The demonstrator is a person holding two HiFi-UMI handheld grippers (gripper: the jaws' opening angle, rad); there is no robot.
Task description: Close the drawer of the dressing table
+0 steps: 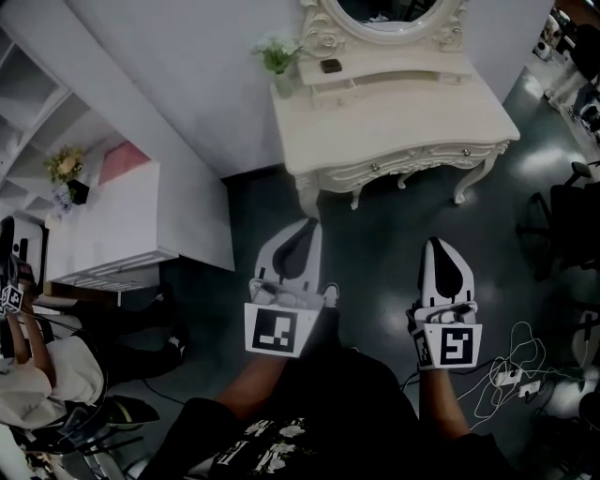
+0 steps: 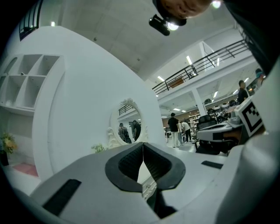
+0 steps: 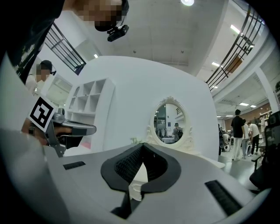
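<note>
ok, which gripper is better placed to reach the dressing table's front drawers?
Right, likely: right gripper lines up with the front drawers, left gripper faces the corner leg. Both shut, empty, short of the dressing table.

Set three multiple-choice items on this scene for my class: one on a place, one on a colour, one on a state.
1. Where on the dressing table does the small plant stand?
A. its left end, as the head view shows it
B. its right end
C. the middle of its front edge

2. What colour is the dressing table?
A. black
B. cream white
C. red

3. How do the two grippers' jaws stand?
A. both wide apart
B. left wide, right together
C. both together, nothing between

Key:
1 A: the small plant sits left of the mirror.
2 B: top, legs and carving are all pale cream.
3 C: the left gripper and right gripper each show pads meeting, empty.
</note>
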